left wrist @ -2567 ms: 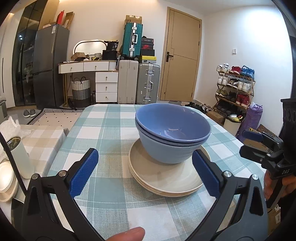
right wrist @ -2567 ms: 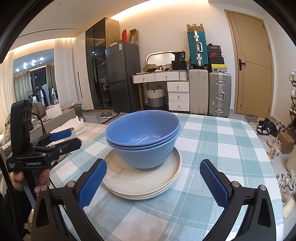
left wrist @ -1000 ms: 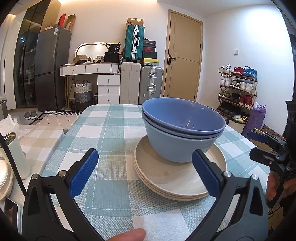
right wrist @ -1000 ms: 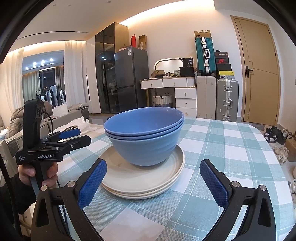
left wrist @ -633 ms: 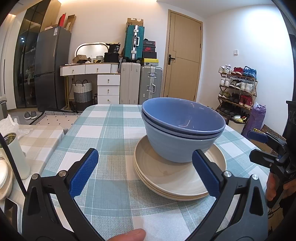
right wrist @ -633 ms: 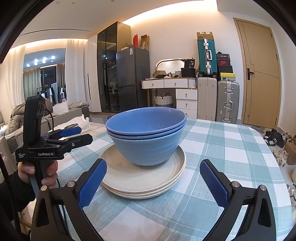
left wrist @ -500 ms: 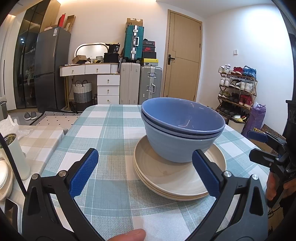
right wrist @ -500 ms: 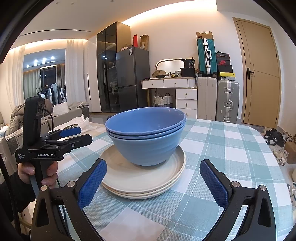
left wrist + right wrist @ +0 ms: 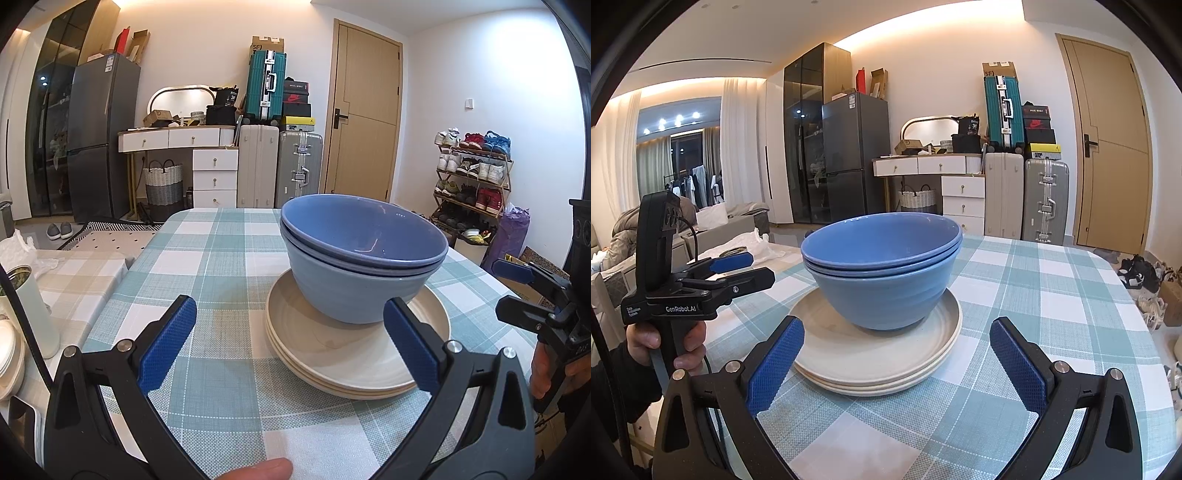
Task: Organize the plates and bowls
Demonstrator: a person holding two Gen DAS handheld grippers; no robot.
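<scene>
Blue bowls (image 9: 360, 266) (image 9: 882, 273) sit nested inside one another on a stack of cream plates (image 9: 343, 354) (image 9: 871, 354) in the middle of a teal checked table (image 9: 207, 258) (image 9: 1052, 295). My left gripper (image 9: 288, 343) is open and empty, held low in front of the stack on its left side. My right gripper (image 9: 897, 354) is open and empty too, facing the stack from the other side. Each gripper shows in the other's view, hand-held: the right gripper (image 9: 513, 291) at the far right, the left gripper (image 9: 746, 269) at the left.
A white cup (image 9: 33, 306) and more pale dishes (image 9: 7, 354) stand on a side table at the left. Beyond the table are a fridge (image 9: 99, 136), a white dresser (image 9: 192, 162), suitcases (image 9: 280, 166), a door (image 9: 362, 122) and a shoe rack (image 9: 472, 177).
Over 2.6 s both views have dropped lower and a little closer to the stack, so the bowls look taller. In the last half second nothing has visibly moved.
</scene>
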